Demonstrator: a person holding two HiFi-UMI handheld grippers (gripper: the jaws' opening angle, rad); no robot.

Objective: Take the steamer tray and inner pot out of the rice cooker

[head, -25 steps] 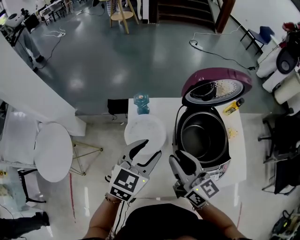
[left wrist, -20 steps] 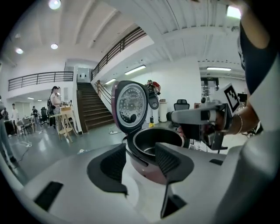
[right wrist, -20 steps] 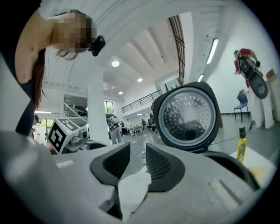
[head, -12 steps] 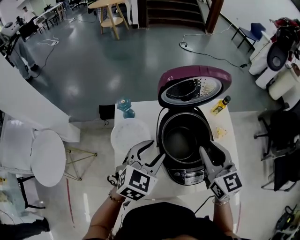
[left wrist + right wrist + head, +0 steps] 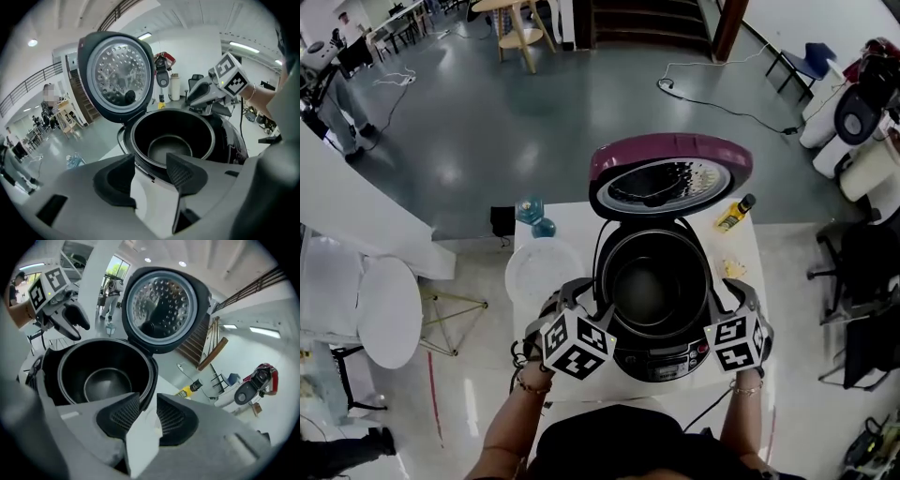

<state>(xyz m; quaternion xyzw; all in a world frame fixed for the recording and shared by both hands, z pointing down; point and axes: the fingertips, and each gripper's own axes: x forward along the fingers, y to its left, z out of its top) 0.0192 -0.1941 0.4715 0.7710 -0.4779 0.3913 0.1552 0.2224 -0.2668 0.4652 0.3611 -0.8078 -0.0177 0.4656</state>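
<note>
Inner pot (image 5: 649, 281) sits in the open rice cooker (image 5: 661, 354), lid (image 5: 670, 173) up at the far side. No steamer tray in it (white round dish (image 5: 534, 272) left of the cooker may be it, can't tell). Left gripper (image 5: 150, 163) near the pot's left rim, jaws spread, nothing pinched. Right gripper (image 5: 148, 401) near the right rim, jaws narrower but apart, empty. Pot looks like rigid metal, smooth-coated, likely slippery; pinch the thin rim on opposite sides, lift straight.
</note>
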